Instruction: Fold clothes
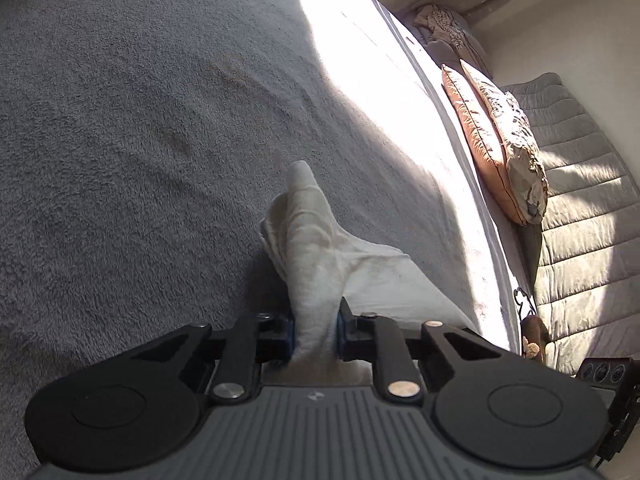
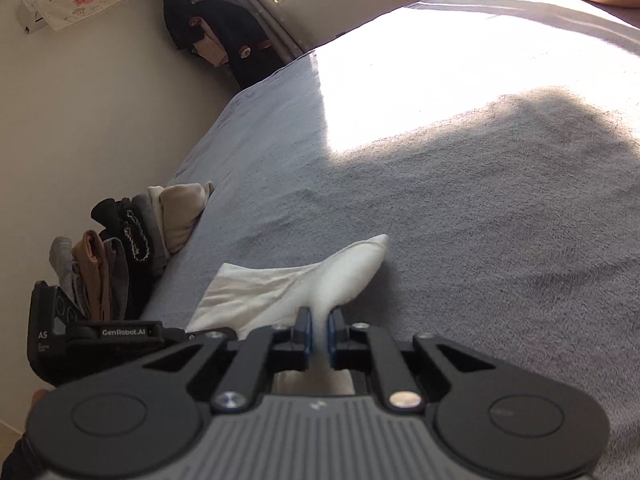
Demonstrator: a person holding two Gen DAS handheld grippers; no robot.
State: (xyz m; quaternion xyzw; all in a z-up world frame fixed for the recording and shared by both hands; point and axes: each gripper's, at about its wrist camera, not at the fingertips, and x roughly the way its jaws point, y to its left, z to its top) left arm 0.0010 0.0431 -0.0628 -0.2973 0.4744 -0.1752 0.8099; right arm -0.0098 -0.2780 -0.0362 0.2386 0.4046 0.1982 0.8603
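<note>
Two wrist cameras look down over a bed covered by a fuzzy grey blanket (image 1: 140, 140), half in shade and half in hard sunlight.

In the left wrist view, the left gripper (image 1: 315, 334) sits at 6 o'clock, its blue-padded jaws clamped on a bunched fold of a white cloth (image 1: 316, 248). The cloth rises from the jaws toward 12 o'clock in a soft peak, with a flatter flap spreading toward 4 o'clock. At 3 o'clock, beyond the bed's edge, an orange cushion (image 1: 476, 140) leans against a patterned one on a quilted grey mat (image 1: 580, 208).

In the right wrist view, the right gripper (image 2: 318, 332), also at 6 o'clock, is pinched nearly together on a thin part of the same white cloth (image 2: 272, 292). The fabric runs out to a rounded tip at 1 o'clock and a flat panel toward 9 o'clock, where the other gripper's black body shows. A row of folded clothes (image 2: 132, 248) in black, tan, grey and cream stands at 9 o'clock against the wall.

Holding the cloth at two points likely lets the person lift and spread it above the blanket before laying a fold. The cloth looks thin, soft and slightly creased, off-white with faint shadowed wrinkles; what garment it is cannot be told.
</note>
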